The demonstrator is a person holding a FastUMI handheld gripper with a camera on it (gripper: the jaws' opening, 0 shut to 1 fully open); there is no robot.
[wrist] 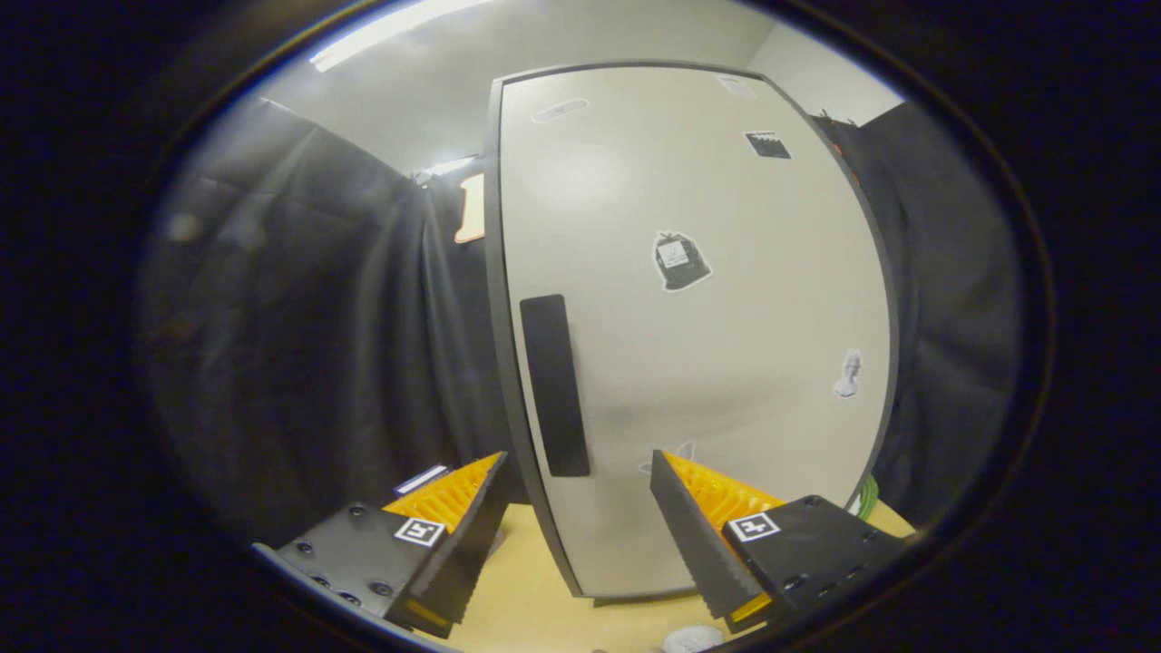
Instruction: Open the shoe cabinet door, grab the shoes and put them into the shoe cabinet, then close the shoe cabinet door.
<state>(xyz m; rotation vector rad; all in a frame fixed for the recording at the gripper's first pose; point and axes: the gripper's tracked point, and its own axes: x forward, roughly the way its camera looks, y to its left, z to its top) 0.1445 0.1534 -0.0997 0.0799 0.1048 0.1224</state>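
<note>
The gripper (576, 472) is released, its two fingers spread wide and holding nothing, with the lower end of the handle standing in the gap between them.

On the left hangs the booth's black curtain (299, 345), falling in soft folds down to the pale wooden surface (526, 608) the cabinet stands on. Just right of it, straight ahead of the fingers, is the shoe cabinet door (707, 363), a tall pale panel with a dark edge, shut flush. Its handle (554, 384) is a dark vertical strip near the door's left edge, just beyond the left finger (453, 517). The right finger (698, 517) sits in front of the lower middle of the panel.

The door looks stiff and smooth, probably light on its hinges, which I judge to be on the far right side. The flat face offers no purchase; the handle strip is the sensible place to grip, pinching across it and pulling toward the near side.

Several stickers dot the door: a dark bag-shaped one (680, 260) in the middle, a small dark square (767, 144) upper right, a pale figure (849, 374) at the right edge. Their writing is too small to read. No shoes are visible here.
</note>
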